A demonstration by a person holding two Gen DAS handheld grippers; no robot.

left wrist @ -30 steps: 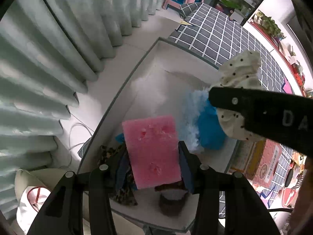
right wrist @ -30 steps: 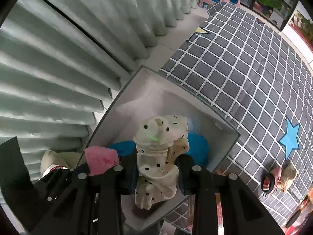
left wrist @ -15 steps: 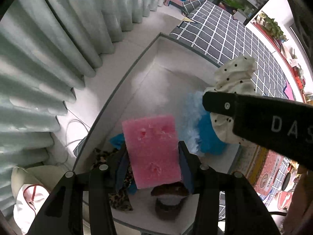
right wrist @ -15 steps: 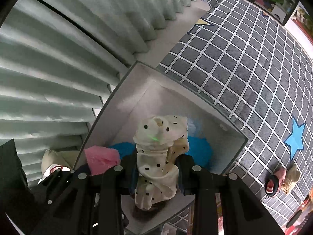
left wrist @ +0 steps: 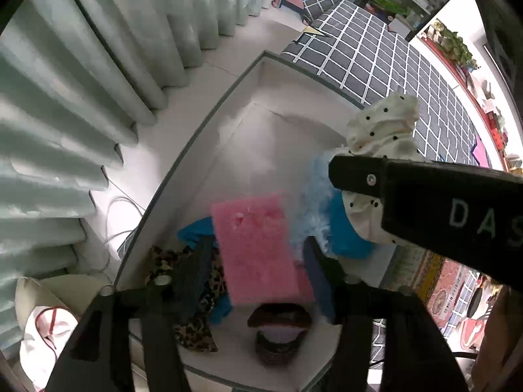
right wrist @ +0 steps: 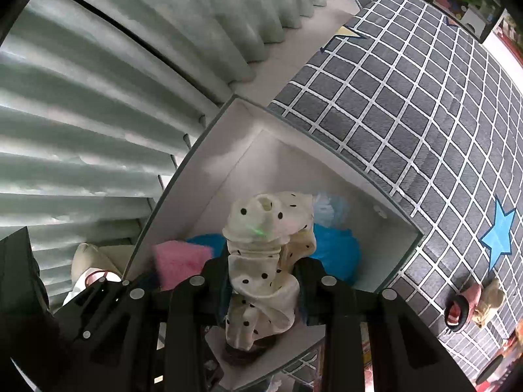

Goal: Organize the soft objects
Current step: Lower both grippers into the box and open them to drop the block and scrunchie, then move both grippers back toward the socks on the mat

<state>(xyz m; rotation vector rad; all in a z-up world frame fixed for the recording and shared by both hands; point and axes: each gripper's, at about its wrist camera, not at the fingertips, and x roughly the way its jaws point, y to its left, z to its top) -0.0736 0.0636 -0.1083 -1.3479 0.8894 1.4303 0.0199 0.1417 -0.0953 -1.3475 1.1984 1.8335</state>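
Left gripper (left wrist: pixel 258 245): pointing straight down over white box (left wrist: pixel 209 150), jaws opening, pink sponge (left wrist: pixel 261 248) between them, pads parting from its sides; long axis running away from camera.
Right gripper (right wrist: pixel 266 277): clenched on polka-dot cloth (right wrist: pixel 264 254), above box beside blue plush (right wrist: pixel 336 248).
Drop path: directly below, onto leopard-print fabric (left wrist: pixel 196 323).

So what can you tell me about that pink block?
The pink sponge is a flat rectangular slab of porous foam with a few small pits in its face. It sits between the fingers of the left gripper, whose jaws are opening, above the white box, over a leopard-print cloth and blue fabric.
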